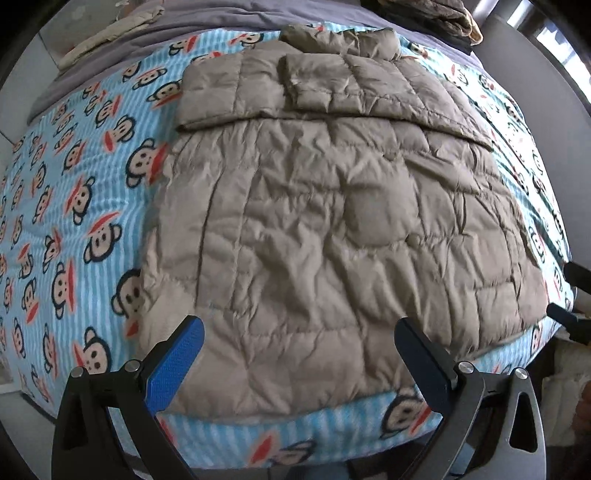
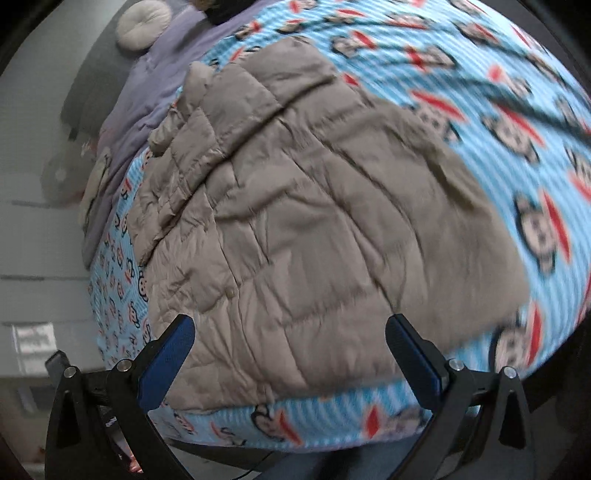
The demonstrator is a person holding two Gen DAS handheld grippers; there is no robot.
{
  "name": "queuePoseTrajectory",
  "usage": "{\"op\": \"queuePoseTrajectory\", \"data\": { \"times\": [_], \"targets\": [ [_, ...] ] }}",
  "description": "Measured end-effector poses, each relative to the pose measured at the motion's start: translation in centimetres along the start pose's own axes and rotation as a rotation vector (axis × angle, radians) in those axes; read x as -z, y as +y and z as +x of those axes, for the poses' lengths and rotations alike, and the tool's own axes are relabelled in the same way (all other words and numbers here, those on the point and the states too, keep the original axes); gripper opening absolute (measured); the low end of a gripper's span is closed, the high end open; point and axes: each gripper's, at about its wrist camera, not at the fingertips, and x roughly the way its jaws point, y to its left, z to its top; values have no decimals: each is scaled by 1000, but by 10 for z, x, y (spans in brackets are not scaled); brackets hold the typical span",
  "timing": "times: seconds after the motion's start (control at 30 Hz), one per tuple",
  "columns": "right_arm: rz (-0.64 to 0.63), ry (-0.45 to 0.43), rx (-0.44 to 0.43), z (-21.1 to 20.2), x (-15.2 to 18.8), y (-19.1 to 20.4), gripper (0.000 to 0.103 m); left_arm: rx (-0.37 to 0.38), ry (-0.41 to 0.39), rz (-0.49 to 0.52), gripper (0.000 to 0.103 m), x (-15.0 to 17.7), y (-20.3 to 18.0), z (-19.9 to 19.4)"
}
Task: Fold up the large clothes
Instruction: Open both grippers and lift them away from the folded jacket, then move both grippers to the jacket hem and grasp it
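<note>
A taupe quilted puffer jacket (image 1: 325, 206) lies flat on a bed with a blue striped monkey-print sheet (image 1: 74, 192). Its sleeves are folded across the chest at the far end. My left gripper (image 1: 299, 323) hovers over the near hem, open, with nothing between its blue pads (image 1: 173, 369). In the right wrist view the same jacket (image 2: 295, 221) fills the middle. My right gripper (image 2: 290, 319) stands wide open over the hem near the sheet's (image 2: 517, 110) front edge and holds nothing. Black finger parts show at the jacket's near right corner (image 1: 569, 295) in the left wrist view.
A grey blanket (image 1: 192, 26) covers the bed's far end, with a beige cloth (image 1: 110, 33) on it and a pile of dark and brown clothes (image 1: 447, 18) at the far right. A round pale cushion (image 2: 142, 24) lies by the blanket. Floor (image 2: 33, 229) shows beside the bed.
</note>
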Motion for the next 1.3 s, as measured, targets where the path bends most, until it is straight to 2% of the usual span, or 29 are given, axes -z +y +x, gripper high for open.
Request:
{"op": "queuePoseTrajectory", "data": {
  "times": [0.1,0.3,0.43,0.53,0.93,1.03,1.2,1.3],
  "targets": [
    [56,11,4,0,14,-12,103,0,-6,-8,103,10,10,-7],
    [162,80,-79,11,26,-29,103,-25,-14,-87,103,34,26,-10],
    [171,125,-115,13,27,-34,103,-53,-6,-145,103,51,25,-9],
    [157,123,-158,7,29,-40,103,-65,1,-170,103,63,22,-9],
    [157,154,-193,7,35,-59,103,-64,6,-190,103,80,12,-12],
    [185,158,-203,9,35,-64,103,-29,-1,-215,103,85,20,-11],
    [231,154,-219,10,35,-78,103,128,0,-353,103,101,53,-5],
    [257,143,-227,12,35,-89,103,214,33,-428,103,111,68,10]
  ]
}}
